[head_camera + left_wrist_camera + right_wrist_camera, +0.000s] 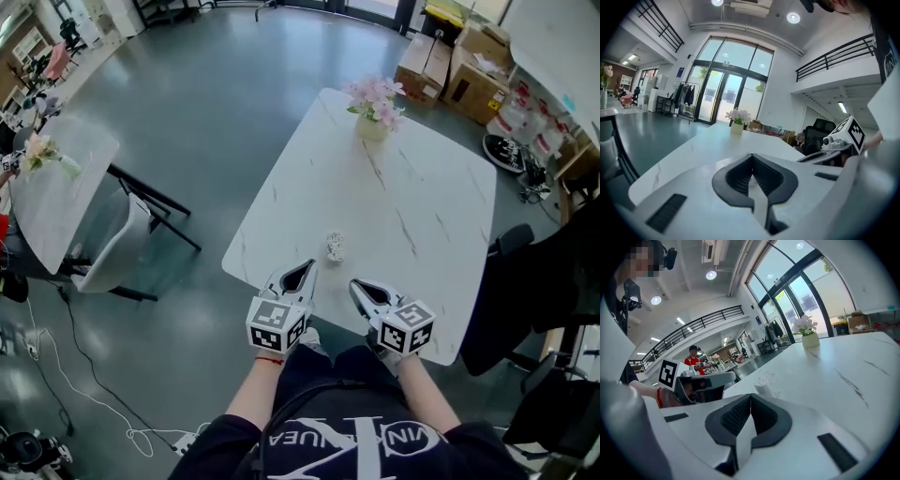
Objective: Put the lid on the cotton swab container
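**Both grippers wait in front of the little swab pot**

The cotton swab container [335, 247] stands on the white table [422, 216], near the edge by the person. It is small and looks see-through. The left gripper [305, 270] and the right gripper [356, 284] hover side by side just short of it. From the spot between them, the pot is at 12 o'clock. It is at 1 o'clock for the left gripper and at 11 o'clock for the right one. A flower vase [372, 127] stands well apart, far up the table at about 1 o'clock.

The jaws of both grippers are pressed together, with nothing between them.

The pot is tiny in every view, so I cannot tell if the lid is lying beside it or sitting on top.

To do this step well, I think one gripper should first open its jaws. It should pinch the lid softly by its rim and keep it flat. The other gripper should hold the pot so it does not tip or slide. Then the lid should come straight down onto the pot.
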A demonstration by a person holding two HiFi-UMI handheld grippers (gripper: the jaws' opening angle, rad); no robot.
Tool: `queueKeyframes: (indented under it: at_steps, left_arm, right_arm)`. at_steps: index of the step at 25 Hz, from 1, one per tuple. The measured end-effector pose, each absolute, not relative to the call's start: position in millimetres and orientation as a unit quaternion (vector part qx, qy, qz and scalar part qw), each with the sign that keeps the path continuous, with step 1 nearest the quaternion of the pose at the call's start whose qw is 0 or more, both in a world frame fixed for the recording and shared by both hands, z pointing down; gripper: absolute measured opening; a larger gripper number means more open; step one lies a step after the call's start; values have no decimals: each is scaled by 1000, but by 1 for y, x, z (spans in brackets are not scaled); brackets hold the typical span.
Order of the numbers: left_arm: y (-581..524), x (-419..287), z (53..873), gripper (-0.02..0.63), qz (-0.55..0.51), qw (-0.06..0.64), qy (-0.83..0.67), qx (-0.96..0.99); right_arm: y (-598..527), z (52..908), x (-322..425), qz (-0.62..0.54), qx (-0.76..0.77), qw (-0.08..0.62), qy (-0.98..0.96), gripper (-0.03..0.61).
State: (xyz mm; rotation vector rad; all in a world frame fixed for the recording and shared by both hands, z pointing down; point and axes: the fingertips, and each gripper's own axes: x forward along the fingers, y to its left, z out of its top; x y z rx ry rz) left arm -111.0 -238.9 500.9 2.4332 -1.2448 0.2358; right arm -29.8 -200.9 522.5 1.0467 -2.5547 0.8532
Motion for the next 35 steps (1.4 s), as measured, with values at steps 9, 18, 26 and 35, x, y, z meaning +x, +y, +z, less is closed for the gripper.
queueKeyframes:
  at_steps: [9,18,26,35]
  left_arm:
    - [-256,-105,531,6,103,227,-429,868]
    - [-269,-106,550,6,153,233,-411,868]
    - [-280,-98,560,6,166,238,-390,874]
    - [-280,-90,559,6,173,236,-366,883]
  right_arm:
    - [-230,545,4,326,405,130,-844,3]
    - [-282,564,27,341,419,148,-829,3]
    - [-291,577,25,371,400,143,-826,3]
    - [-300,552,15,373,378,98,-842,3]
